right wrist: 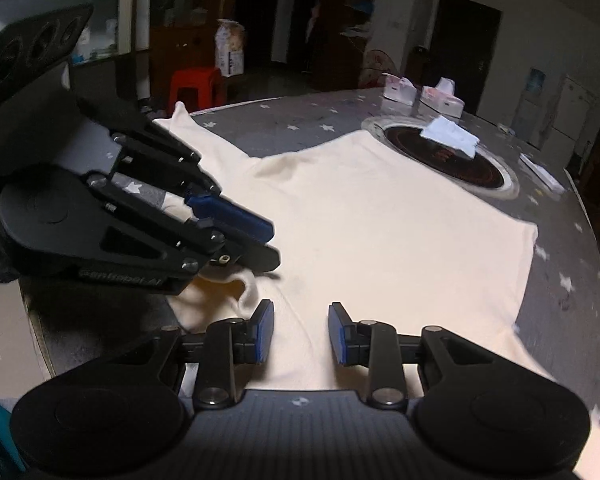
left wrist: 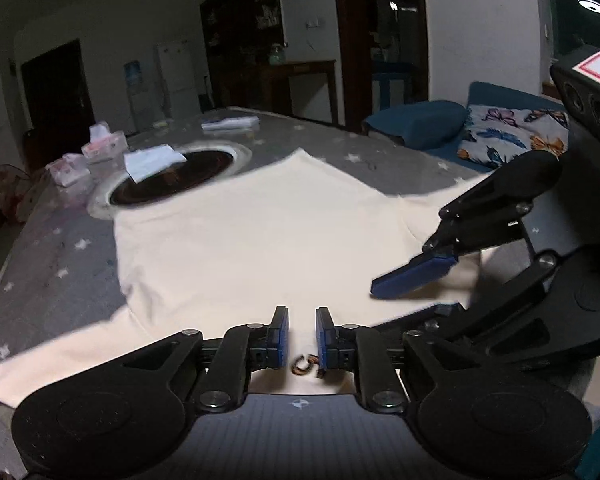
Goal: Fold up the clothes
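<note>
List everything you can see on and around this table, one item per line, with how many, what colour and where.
Cream long-sleeved cotton top: one, cream, spread flat across the near half of the table.
Star-print tablecloth: one, grey with white stars, covering the table.
Round black inset hotplate: one, black with a pale ring, beyond the top.
White folded cloth: one, white, lying on the hotplate's rim.
Tissue packs: two, pink and white, at the far edge.
Red plastic stool: one, red, on the floor beyond the table.
Butterfly-print cushion: one, white with coloured butterflies, on the blue sofa.
Left gripper: black, blue pads, over the neckline, narrowly open.
Right gripper: black, blue pads, open over the top.
</note>
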A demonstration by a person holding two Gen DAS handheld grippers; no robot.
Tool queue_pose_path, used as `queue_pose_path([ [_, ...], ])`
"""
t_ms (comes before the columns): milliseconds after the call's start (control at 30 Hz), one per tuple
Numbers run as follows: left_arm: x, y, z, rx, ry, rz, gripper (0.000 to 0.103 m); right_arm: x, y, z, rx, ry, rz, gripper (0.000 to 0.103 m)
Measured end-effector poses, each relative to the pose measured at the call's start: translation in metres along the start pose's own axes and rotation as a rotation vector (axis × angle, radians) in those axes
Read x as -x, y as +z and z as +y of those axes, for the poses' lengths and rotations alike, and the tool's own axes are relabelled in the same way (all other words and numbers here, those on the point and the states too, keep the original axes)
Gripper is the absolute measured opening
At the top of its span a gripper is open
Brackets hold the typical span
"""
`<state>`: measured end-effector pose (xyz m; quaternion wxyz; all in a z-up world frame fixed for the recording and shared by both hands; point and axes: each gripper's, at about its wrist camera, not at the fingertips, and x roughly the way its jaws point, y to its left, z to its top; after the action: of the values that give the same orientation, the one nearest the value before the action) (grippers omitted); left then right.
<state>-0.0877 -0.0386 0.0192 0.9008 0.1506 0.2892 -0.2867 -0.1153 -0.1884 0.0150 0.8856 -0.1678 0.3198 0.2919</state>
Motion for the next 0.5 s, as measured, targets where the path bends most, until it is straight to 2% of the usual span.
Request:
queue_pose_path([
  [133, -0.001, -0.009, -0.005, -0.033, 0.021, -0.004, 0.017, 0.015, -0.006, -0.006, -0.049, 0.012, -0.017, 0.030],
  [233, -0.001, -0.009, -0.003, -0.008, 0.021, 0.002, 0.020, 0.033, -0.015, -0.022, -0.137, -0.008, -0.030, 0.030],
  [367, -0.001, -0.009, -0.002, 0.012, 0.023, 0.000, 0.021, 0.059, -0.035, -0.056, -0.269, -0.139, -0.047, 0.031],
  [500, 0.000, -0.010, -0.003, 0.025, 0.024, -0.002, 0.021, 0.080, -0.066, -0.102, -0.398, -0.346, -0.021, 0.035],
])
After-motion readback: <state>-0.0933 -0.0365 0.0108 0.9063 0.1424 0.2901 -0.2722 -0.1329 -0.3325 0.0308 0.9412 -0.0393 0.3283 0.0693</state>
